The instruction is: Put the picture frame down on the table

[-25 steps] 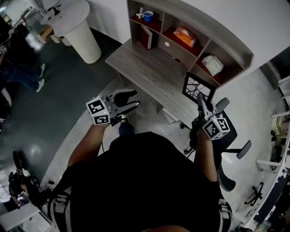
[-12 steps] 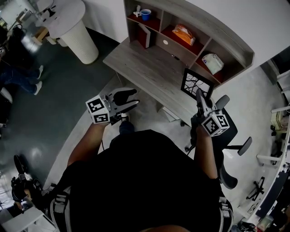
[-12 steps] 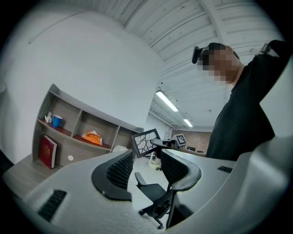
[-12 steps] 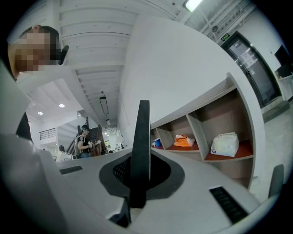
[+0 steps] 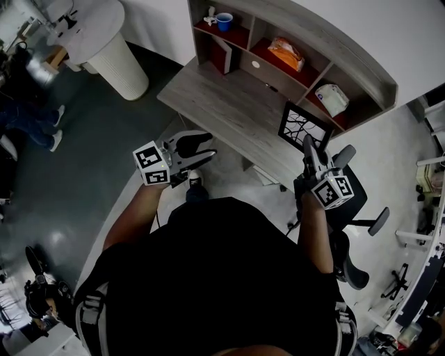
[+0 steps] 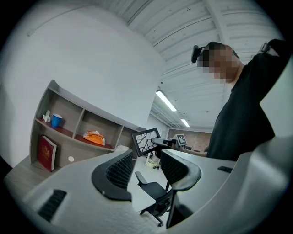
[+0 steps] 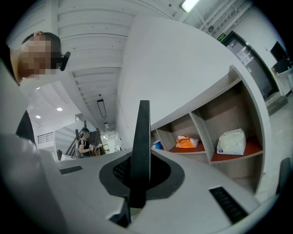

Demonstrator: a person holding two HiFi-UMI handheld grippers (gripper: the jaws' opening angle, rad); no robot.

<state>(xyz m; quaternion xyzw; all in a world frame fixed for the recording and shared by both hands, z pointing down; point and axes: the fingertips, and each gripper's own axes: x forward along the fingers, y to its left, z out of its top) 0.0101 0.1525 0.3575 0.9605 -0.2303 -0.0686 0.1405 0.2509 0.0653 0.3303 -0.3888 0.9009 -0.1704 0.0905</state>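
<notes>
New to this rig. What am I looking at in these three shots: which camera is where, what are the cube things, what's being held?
There is no robot here: a person holds a two-jaw gripper in each hand, and the marker cubes are part of those grippers. The head view comes from a camera on the person's head, looking steeply down. The other two cameras ride on the grippers and look along their jaws. The left gripper is open and empty. The right gripper is shut on the black picture frame, which shows edge-on in its own view and is held upright by the right end of the wooden desk. The desk's shelves hold a blue cup, a red book, an orange packet and a white bag.
</notes>
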